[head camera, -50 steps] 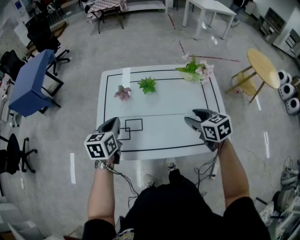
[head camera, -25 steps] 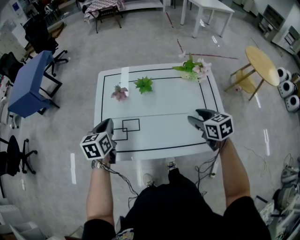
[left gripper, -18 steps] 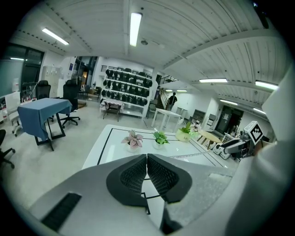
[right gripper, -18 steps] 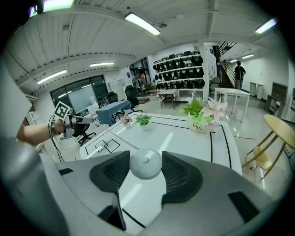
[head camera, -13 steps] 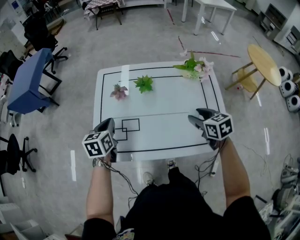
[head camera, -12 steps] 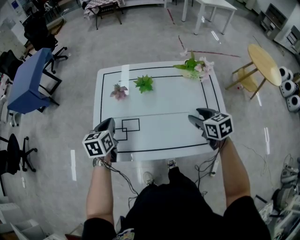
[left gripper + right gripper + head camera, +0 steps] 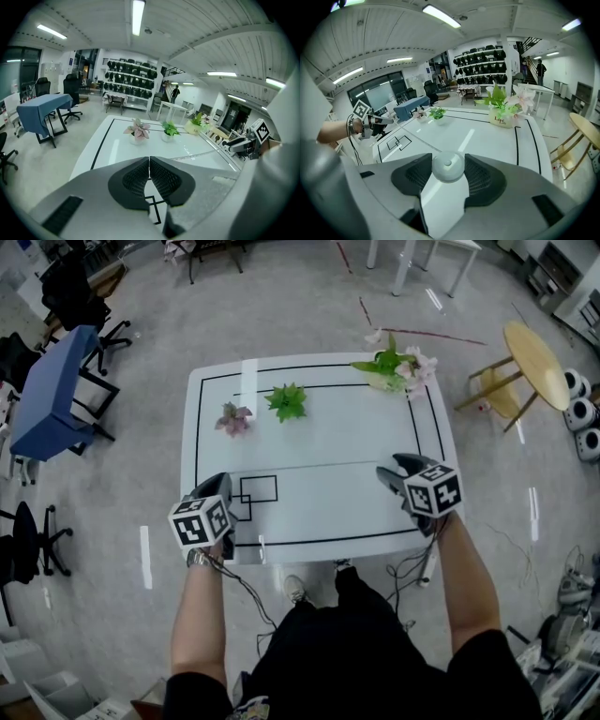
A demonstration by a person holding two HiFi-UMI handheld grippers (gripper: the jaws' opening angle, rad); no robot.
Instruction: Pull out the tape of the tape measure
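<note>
In the right gripper view, my right gripper (image 7: 448,169) is shut on a round white tape measure (image 7: 447,165), which fills the gap between the two dark pads. No pulled-out tape shows there. In the head view that gripper (image 7: 395,468) hangs over the right front of the white table (image 7: 328,517), and the case is hidden by the fingers. My left gripper (image 7: 221,487) is over the table's left front corner. Its pads meet with nothing visible between them (image 7: 149,162). A thin pale line crosses the table's middle; whether it is tape I cannot tell.
A pink plant (image 7: 233,417), a green plant (image 7: 287,400) and a pot of flowers (image 7: 395,372) stand along the far side. Two black squares (image 7: 253,495) are drawn near the left gripper. Around the table are a blue desk (image 7: 52,390), office chairs and a round wooden table (image 7: 536,351).
Both grippers have sunk a little toward the table's front edge. Their jaws stand as before, the right one still shut on the tape measure.
</note>
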